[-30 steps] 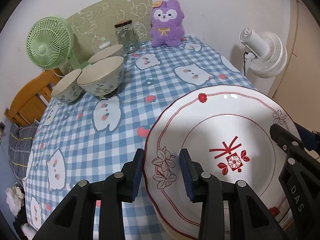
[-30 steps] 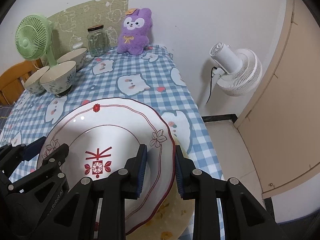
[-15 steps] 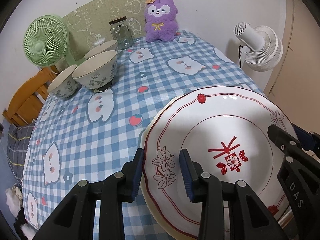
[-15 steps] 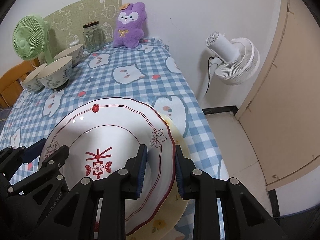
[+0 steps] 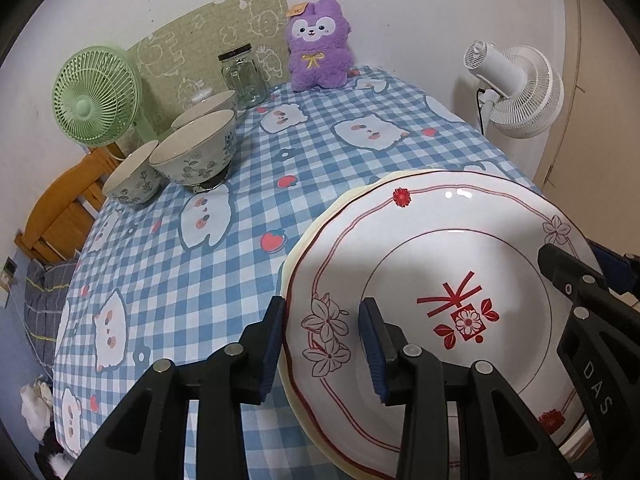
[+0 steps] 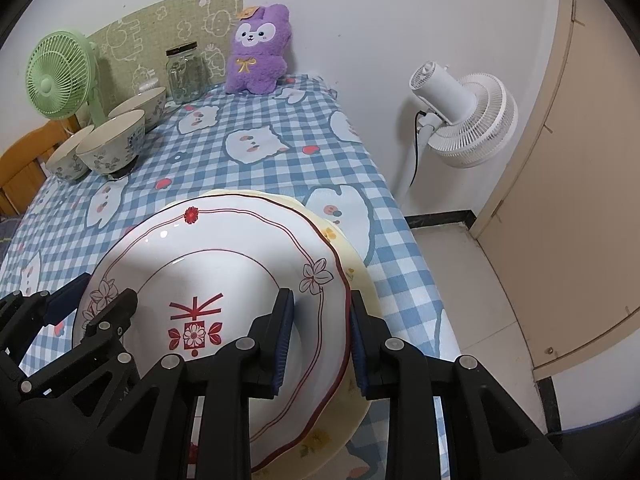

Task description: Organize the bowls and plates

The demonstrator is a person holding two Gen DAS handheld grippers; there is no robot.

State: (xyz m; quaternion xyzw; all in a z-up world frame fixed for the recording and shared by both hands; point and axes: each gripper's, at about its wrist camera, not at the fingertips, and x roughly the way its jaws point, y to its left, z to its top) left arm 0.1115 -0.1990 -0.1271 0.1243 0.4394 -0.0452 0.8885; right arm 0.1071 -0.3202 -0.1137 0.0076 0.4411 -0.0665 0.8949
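Left wrist: red-patterned plate (image 5: pixel 440 248) lies face-up on cream plate (image 6: pixel 362 276); left claw (image 5: pixel 322 332) loosening astride rim, right claw (image 6: pixel 318 320) clamped.

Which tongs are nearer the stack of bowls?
Left. The left tongs straddle the plate rim on the side facing the bowls; the right tongs straddle the far rim.

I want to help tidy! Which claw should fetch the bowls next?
Left, probably. The left claw sits on the red-patterned plate, nearer the bowls; the right claw sits by the table edge.

Even indoor light, sharp, fisheye-warped edges
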